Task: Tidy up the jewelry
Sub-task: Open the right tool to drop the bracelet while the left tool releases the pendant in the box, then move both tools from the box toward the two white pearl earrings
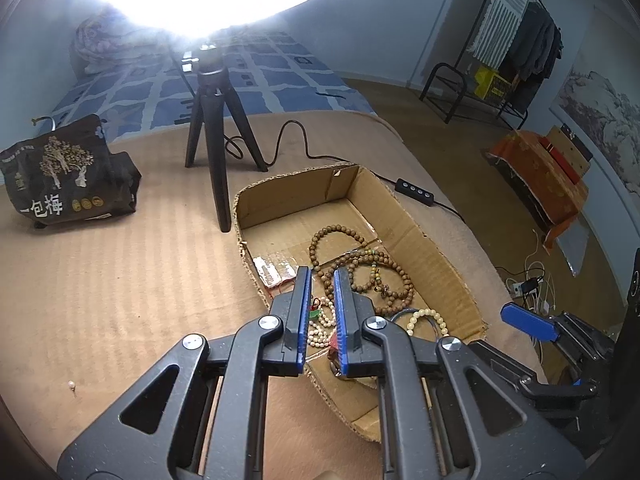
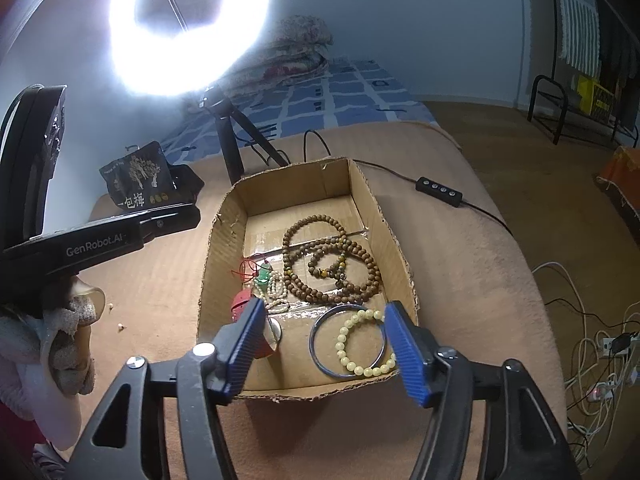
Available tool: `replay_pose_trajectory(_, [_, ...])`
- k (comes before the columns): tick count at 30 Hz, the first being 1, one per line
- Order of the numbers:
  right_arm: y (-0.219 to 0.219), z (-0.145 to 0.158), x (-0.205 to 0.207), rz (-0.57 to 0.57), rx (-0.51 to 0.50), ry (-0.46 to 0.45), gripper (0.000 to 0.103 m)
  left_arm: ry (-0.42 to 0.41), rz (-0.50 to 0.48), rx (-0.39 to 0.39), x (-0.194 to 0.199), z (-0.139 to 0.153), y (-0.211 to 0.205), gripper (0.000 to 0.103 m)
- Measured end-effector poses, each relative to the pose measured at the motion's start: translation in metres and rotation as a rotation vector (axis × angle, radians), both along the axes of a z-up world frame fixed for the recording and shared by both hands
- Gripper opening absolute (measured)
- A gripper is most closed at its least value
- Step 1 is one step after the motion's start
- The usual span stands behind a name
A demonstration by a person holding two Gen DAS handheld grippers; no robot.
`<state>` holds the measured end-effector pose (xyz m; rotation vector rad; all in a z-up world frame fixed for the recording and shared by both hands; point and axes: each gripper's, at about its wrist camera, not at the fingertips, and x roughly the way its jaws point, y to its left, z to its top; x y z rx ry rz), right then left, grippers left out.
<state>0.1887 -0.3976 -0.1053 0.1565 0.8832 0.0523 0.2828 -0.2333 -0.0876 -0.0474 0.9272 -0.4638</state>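
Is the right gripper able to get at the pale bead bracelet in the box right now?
Probably yes: the right gripper is open just above the bracelet, nothing over it, though the metal bangle rings it.

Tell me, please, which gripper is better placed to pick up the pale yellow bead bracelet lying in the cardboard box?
The right gripper. Its jaws are open and frame the pale yellow bead bracelet in the near corner of the cardboard box. The left gripper is shut and points at the white beads, further left.
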Motion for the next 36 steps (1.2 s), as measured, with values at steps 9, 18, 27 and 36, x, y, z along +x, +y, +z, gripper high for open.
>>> replay_pose_trajectory(9, [0.014,0.017,-0.010,0.002,-0.030,-0.024,0.087,-0.034,0.032,-0.001,-0.015,0.020,0.026,0.024])
replay_pose_trajectory(18, [0.042,0.035,-0.019,0.022,-0.078,-0.066,0.099,-0.068,0.069,0.000,-0.028,0.039,0.067,0.038])
replay_pose_trajectory(27, [0.072,0.041,-0.025,0.052,-0.069,-0.085,0.103,-0.095,0.130,0.039,-0.039,0.046,0.131,0.045])
replay_pose_trajectory(36, [0.116,0.032,-0.024,0.150,-0.083,-0.083,0.103,-0.053,0.228,0.071,-0.042,0.024,0.210,0.045])
